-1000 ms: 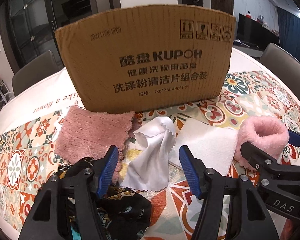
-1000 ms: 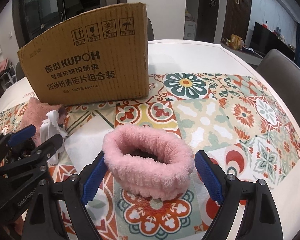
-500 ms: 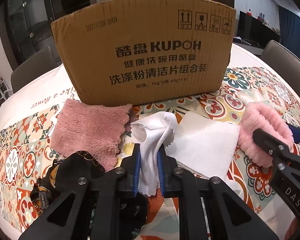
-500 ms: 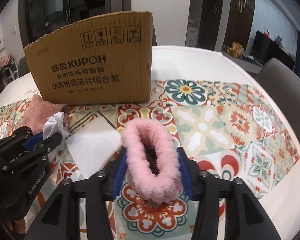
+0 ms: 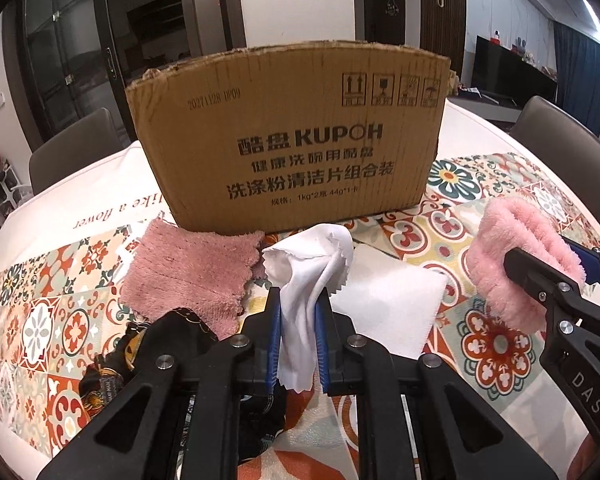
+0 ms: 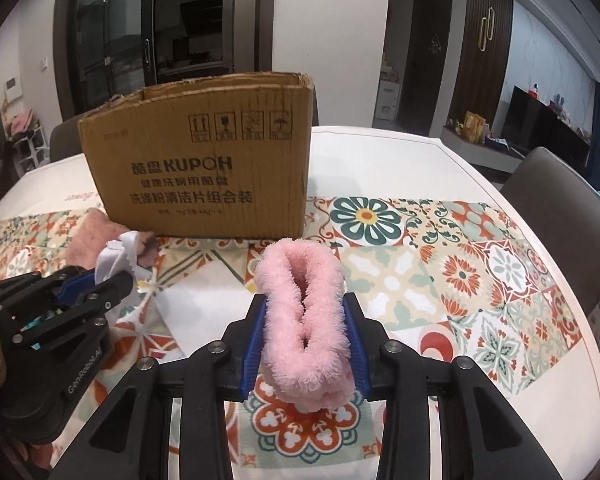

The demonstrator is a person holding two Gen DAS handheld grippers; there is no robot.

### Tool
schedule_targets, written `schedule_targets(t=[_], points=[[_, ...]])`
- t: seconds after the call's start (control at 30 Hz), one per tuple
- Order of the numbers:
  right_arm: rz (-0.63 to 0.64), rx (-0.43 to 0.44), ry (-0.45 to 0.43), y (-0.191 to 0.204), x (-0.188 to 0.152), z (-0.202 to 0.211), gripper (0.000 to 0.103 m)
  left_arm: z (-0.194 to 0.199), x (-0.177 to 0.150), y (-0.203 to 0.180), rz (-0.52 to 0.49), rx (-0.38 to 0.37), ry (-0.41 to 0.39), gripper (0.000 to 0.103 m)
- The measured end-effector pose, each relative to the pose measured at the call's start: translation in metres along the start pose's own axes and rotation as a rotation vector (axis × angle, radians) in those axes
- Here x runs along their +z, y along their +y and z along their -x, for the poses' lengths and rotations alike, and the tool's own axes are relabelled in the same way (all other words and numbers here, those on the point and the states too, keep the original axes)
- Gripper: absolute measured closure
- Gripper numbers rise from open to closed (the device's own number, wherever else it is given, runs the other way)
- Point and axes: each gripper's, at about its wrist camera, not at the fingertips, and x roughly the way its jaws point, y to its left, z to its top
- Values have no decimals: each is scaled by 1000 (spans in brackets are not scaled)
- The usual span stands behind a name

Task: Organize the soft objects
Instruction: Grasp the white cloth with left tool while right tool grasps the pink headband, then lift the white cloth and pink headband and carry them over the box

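My left gripper (image 5: 298,320) is shut on a thin white cloth (image 5: 306,272), which hangs bunched between the blue pads above the table. My right gripper (image 6: 306,320) squeezes a fluffy pink band (image 6: 304,312); its jaws are still closing and the band is pressed flat between them. The pink band (image 5: 520,256) also shows at the right of the left wrist view. A cardboard box (image 5: 288,144) with an open top stands behind both. A dusty pink towel (image 5: 192,276), a white folded sheet (image 5: 388,300) and a black patterned cloth (image 5: 156,344) lie on the tablecloth.
The round table carries a patterned tile tablecloth (image 6: 480,272). Grey chairs (image 6: 560,216) stand around it, one behind the box at the left (image 5: 76,152). The left gripper (image 6: 96,284) sits close to the left of the right one.
Both grippers closed: the left on the white cloth, the right on the pink band, squashing it narrow. Both then lifted a little, raising the cloth and band off the table.
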Motion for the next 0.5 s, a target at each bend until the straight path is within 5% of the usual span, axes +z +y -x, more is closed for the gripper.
schedule_targets(t=[0.5], points=[[21, 43, -86, 5, 19, 35, 65, 44, 17, 9, 30, 19, -57, 88]])
